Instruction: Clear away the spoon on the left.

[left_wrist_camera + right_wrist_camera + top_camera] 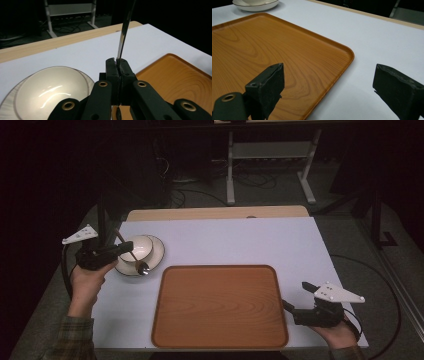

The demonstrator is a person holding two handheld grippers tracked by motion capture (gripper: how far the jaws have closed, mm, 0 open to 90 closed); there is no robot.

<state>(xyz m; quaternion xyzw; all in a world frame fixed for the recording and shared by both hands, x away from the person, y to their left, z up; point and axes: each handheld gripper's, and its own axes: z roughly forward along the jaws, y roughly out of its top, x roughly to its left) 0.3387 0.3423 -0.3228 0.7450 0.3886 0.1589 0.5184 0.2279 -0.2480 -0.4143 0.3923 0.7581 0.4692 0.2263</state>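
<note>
Left gripper view: left tool [119,68] pinches a slim shiny metal spoon [124,32]; right tool [329,90] gapes wide, empty.

Light falls from above onto the white table [225,240], leaving the room behind in near darkness, with only a pale metal frame [270,165] and floor cables dimly legible. The high view is soft and grainy, its corners sinking into black. In the left gripper view, streaks of glare curve across the inside of the bowl [50,92], and the spoon handle [123,37] carries a bright reflected line; the jaws nearest the lens are dark and slightly soft. In the right gripper view, the wooden tray [274,50] is evenly lit, its grain crisp, while the close jaws blur and cast faint shadows on the table.
</note>
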